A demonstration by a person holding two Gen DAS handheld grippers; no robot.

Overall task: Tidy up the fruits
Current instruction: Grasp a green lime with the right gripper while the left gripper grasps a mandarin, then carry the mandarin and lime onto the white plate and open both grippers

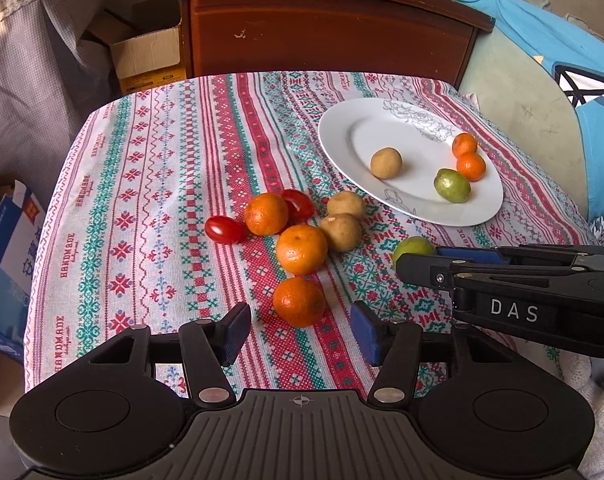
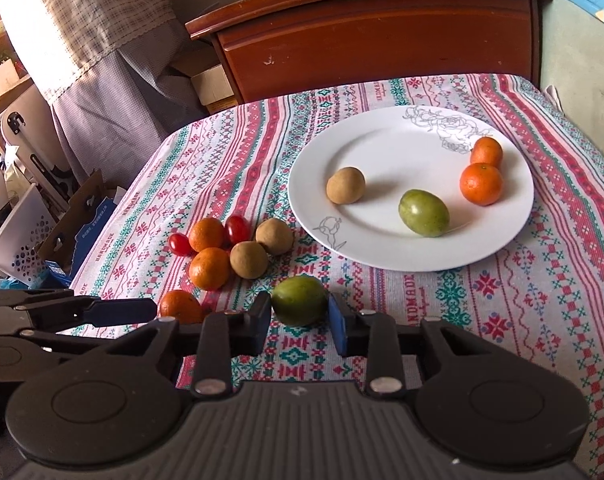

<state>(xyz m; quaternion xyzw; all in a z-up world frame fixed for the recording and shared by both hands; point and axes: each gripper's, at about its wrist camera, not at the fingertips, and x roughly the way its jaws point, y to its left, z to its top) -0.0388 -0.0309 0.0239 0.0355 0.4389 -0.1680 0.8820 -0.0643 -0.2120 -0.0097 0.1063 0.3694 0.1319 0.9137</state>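
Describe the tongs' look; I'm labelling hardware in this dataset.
Both the left tongs and right tongs are matte black plastic with silver rivets, blue ribbed pads and a ribbed grey base. White "DAS" lettering marks the right one. No cables or sleeves show.

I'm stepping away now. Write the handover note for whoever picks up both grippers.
Right gripper: open, fingers either side of the green fruit on the tablecloth; whether the pads touch it I cannot tell, and it is not lifted.
Left gripper: open, empty, just short of the nearest orange.
Done: the white plate holds two oranges, one brown fruit and one green fruit.
Left: on the cloth, three oranges, two brown fruits, two cherry tomatoes and the green fruit at the right gripper.
Likely next: close on that green fruit and carry it to the plate.
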